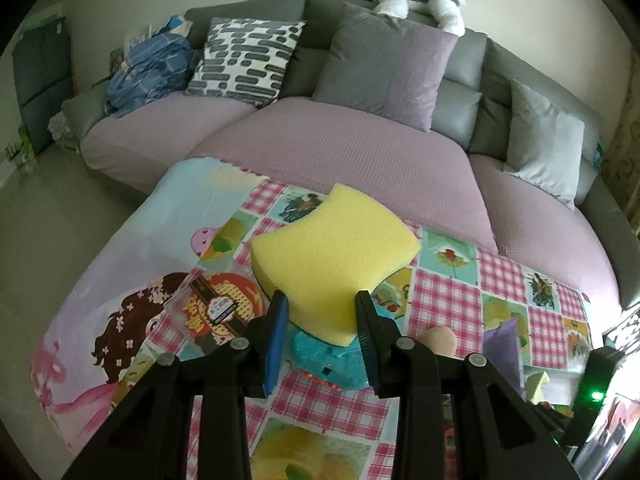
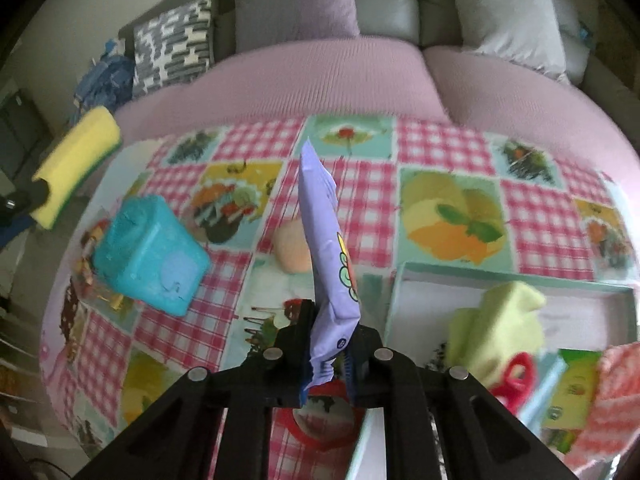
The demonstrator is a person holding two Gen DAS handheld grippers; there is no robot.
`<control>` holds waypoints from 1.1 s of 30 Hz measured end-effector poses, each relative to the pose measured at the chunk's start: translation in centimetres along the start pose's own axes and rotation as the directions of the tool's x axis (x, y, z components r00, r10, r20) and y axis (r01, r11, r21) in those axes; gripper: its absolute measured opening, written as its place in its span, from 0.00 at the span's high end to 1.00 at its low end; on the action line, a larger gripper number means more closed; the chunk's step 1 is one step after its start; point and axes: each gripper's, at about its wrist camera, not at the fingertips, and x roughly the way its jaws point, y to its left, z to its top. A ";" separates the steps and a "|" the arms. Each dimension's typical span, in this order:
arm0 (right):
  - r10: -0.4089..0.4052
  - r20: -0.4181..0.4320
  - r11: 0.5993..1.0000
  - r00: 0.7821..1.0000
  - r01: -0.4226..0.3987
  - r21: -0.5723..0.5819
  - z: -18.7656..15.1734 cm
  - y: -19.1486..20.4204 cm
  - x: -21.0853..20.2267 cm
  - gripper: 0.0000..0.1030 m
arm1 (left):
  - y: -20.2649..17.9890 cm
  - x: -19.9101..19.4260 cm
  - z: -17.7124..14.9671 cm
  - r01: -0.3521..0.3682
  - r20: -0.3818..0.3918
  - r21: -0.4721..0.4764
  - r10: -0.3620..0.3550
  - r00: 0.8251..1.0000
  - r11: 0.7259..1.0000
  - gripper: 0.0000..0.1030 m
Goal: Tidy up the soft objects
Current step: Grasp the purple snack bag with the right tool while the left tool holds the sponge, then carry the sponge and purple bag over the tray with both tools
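Behind the cloth-covered counter (image 1: 504, 280) runs a grey sofa (image 1: 460, 64) with mauve seat covers and several cushions. Left gripper (image 1: 322, 316) holds a yellow sponge (image 1: 332, 252) clamped between its jaws, lifted above the checked cloth, its far end sticking out past the fingertips. Under it sits a turquoise soft cube (image 2: 150, 254), and a peach-coloured ball (image 2: 290, 250) lies just beside the cube. Right gripper (image 2: 330, 354) has its jaws clenched on a lilac packet (image 2: 322, 236), which stands nearly upright, edge-on, crinkled, with a cartoon print on one face. To the right a shallow white tray (image 2: 520, 280) holds a pale green sponge (image 2: 496, 320).
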 end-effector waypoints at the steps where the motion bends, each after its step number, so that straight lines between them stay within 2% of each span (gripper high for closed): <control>1: -0.009 0.015 1.000 1.000 0.009 0.007 0.0 -0.3 -0.8 0.87 | -0.4 -0.2 0.0 0.005 0.005 0.009 -0.005 1.000 1.000 0.66; 8: -0.123 0.089 0.989 0.988 0.114 0.094 -0.5 -4.4 -5.4 0.87 | -3.9 -1.6 -0.2 0.098 0.015 0.085 -0.100 0.995 0.992 0.66; 13: -0.221 0.059 0.960 0.974 0.206 0.192 -1.8 -9.0 -6.6 0.87 | -7.0 -2.4 -0.8 0.151 0.011 0.154 -0.155 0.988 0.976 0.66; 17: -0.251 0.024 0.935 0.968 0.236 0.265 -2.8 -12.5 -6.8 0.87 | -10.3 -3.1 -1.8 0.189 -0.005 0.236 -0.193 0.981 0.953 0.66; 21: -0.290 -0.005 0.910 0.957 0.278 0.308 -3.9 -15.0 -7.3 0.87 | -14.2 -3.4 -3.5 0.252 -0.052 0.322 -0.249 0.967 0.912 0.66; 27: -0.291 -0.013 0.890 0.957 0.276 0.362 -5.0 -17.6 -8.3 0.87 | -19.4 -3.6 -6.5 0.333 -0.137 0.427 -0.304 0.943 0.841 0.65; 33: -0.296 -0.049 0.874 0.954 0.291 0.390 -5.8 -19.2 -8.0 0.86 | -23.2 -2.5 -9.8 0.390 -0.232 0.496 -0.314 0.921 0.776 0.65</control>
